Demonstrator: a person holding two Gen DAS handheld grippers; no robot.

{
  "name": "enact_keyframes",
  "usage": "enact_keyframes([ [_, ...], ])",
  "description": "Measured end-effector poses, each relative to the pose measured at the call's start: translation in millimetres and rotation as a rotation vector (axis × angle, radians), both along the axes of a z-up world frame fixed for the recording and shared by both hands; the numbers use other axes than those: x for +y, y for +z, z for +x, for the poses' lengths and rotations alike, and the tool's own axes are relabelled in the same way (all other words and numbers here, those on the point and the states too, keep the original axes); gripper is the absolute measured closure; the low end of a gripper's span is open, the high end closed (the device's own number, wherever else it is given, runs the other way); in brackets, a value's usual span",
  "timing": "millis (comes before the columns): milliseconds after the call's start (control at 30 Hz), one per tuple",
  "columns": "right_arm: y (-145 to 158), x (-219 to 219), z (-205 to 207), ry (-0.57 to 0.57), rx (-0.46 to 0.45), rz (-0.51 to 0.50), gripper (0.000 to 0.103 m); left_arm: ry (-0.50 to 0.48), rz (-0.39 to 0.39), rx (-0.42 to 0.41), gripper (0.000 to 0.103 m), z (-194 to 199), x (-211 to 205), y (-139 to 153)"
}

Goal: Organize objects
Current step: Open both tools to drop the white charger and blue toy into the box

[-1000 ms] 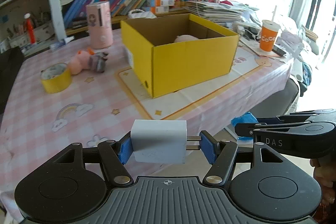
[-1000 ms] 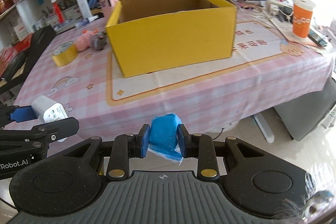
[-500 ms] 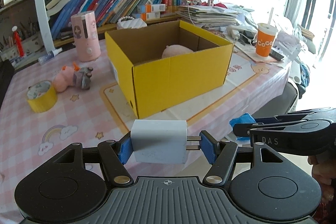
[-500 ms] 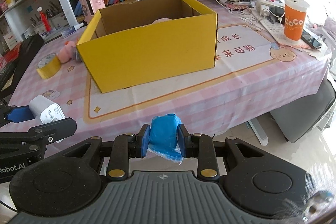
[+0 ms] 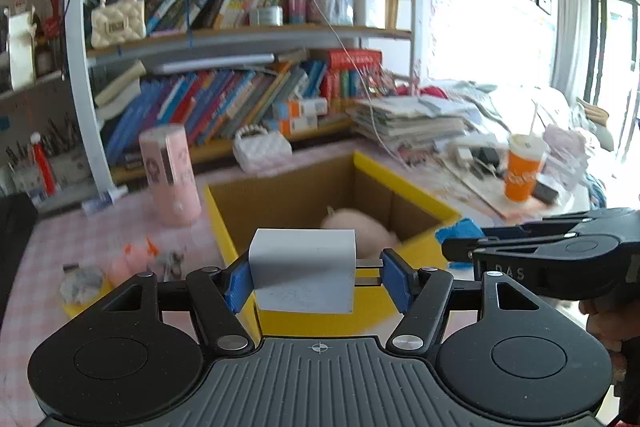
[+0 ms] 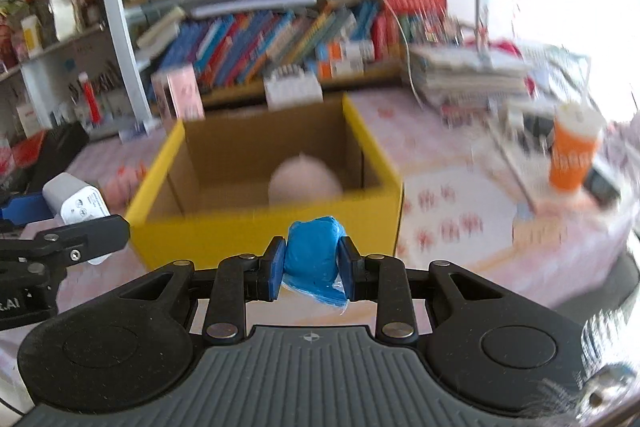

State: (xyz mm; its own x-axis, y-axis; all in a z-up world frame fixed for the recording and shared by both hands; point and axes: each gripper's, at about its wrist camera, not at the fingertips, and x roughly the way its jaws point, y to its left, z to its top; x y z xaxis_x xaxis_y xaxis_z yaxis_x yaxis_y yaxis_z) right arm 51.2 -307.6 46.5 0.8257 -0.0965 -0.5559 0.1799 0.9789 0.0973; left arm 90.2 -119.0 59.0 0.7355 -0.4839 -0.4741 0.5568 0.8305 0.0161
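Yellow cardboard box (image 6: 264, 231) stands open on the pink checked bench (image 6: 448, 219), just ahead of both tongs, with a pale pink rounded toy (image 6: 305, 179) lying inside near its right wall. At the far left of the right wrist view, letters ending in ".AI" show on the black body of the left tongs (image 5: 316, 277); those tongs are about half open and clamped on a white charger block (image 5: 302, 275), whose left side meets the left blue pad while its metal prongs reach toward the right pad. Small grey print on the charger's end face is too fine to read. From the left wrist view the charger sits over the box's near rim. To the right, the right tongs (image 6: 311, 269) are squeezed nearly closed on a crumpled blue lump (image 6: 314, 253), held before the box's near wall; "DAS" is printed on their side. Further right an orange cup (image 6: 573, 157) with a white lid carries white lettering, blurred beyond reading. Left of the box lie a pink tumbler (image 5: 170, 175) and small pink toys (image 5: 136, 259); right of it, bare bench separates box from cup, and the bench edge drops away beyond.
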Motion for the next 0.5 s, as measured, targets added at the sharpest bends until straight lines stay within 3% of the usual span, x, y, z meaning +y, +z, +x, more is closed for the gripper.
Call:
enact_keyframes([
  [200, 17.0, -23.0, 38.9, 0.054, -0.055, -0.020, 0.077, 0.050, 0.021, 0.000, 0.037, 33.5, -30.1, -6.4],
  [500, 7.9, -45.2, 88.7, 0.145, -0.022, -0.020, 0.077, 0.117, 0.088, 0.099, 0.038, 70.7, -59.8, -35.8],
])
